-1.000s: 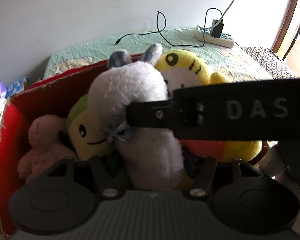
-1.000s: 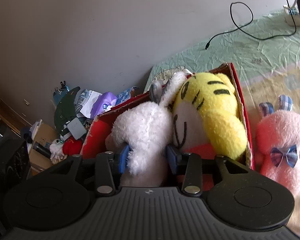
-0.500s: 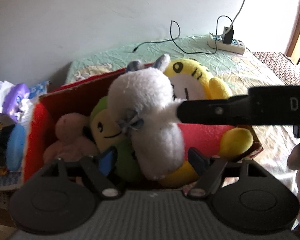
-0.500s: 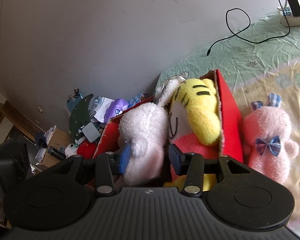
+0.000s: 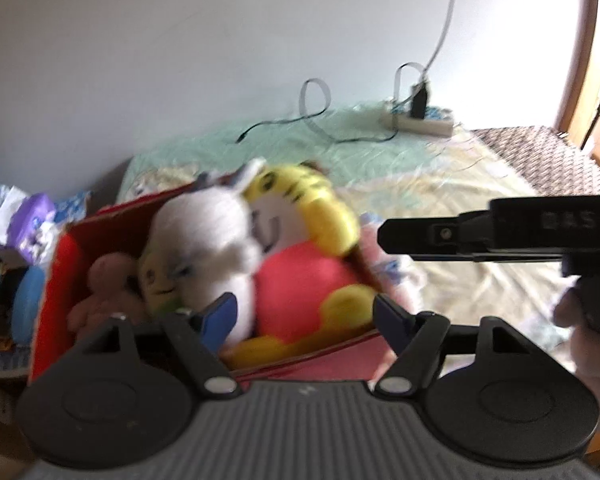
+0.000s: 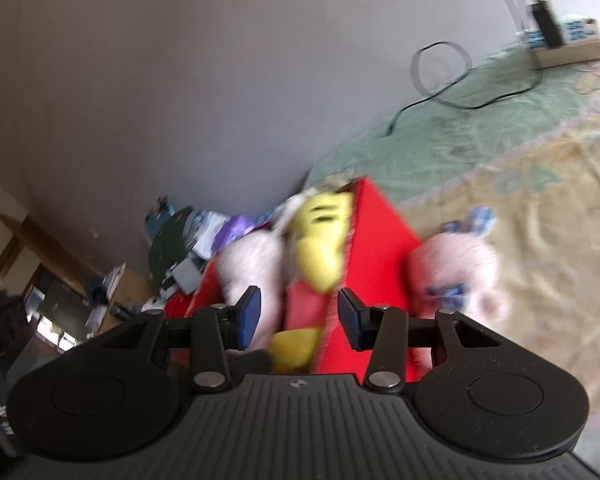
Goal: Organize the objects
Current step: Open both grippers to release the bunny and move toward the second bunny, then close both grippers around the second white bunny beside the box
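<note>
On a bed against the wall, a red box (image 5: 62, 264) holds the white rabbit (image 5: 204, 224) beside a yellow tiger (image 5: 300, 200), apparently packed upright to save room. Both the left gripper (image 5: 304, 316) and right gripper (image 6: 298, 316) stand spread, pinching nothing; a pink rabbit (image 6: 452, 268) waits outside, blurred.

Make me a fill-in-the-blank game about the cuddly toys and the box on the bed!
1. The fluffy white plush bunny sits inside the ____ cardboard box.
2. The yellow tiger plush with black stripes has a ____ belly.
3. The pink plush bunny with the blue checked bow sits ____ the box, on the bed.
4. The white power strip lies on the ____ bedsheet.

Missing words: red; red; outside; green
</note>
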`<state>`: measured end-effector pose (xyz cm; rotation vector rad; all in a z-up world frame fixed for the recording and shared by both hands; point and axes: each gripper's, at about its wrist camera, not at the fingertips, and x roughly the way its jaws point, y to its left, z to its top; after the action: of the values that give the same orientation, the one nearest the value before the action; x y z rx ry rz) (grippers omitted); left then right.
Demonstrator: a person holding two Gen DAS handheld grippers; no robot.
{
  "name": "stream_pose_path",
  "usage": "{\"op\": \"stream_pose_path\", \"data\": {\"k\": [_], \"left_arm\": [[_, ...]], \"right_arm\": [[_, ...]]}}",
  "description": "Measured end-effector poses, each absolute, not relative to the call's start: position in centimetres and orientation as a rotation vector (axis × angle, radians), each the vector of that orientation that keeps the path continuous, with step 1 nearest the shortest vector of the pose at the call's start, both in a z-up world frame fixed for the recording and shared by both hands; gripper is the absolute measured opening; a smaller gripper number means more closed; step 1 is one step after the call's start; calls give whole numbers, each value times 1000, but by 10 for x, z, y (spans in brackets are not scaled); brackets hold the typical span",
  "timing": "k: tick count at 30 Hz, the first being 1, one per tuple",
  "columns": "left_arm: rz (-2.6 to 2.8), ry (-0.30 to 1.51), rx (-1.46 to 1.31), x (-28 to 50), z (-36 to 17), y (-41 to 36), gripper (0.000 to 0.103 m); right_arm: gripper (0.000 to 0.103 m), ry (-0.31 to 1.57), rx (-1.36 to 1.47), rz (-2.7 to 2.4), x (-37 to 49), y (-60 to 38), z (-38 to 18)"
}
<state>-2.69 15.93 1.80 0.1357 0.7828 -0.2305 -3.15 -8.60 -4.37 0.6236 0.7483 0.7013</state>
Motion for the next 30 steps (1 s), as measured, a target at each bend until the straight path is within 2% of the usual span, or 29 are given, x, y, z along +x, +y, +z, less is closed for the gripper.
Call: {"op": "stream_pose_path", "data": {"k": [8,19,21,22,23,30], "left_arm": [[-332,793,83,-40,17,115,75],[-325,902,39,-46,-7,92,74],[-311,917,26,-47,-10,93,74],[-303,924,18,-47,-11,94,74],[-297,927,15,-48,-11,94,74],[-312,937,-28,-43,-13,93,74]], "right_arm": [[47,883,598,502,-7,-132,-96],[48,1028,580,576,27,-108,-149],[45,1037,580,584,30,-102,-152],[37,1040,584,598,32,-99,-153],[35,1045,590,611,33,-98,-153],[32,1052,570,649,21,-116,-148]]}}
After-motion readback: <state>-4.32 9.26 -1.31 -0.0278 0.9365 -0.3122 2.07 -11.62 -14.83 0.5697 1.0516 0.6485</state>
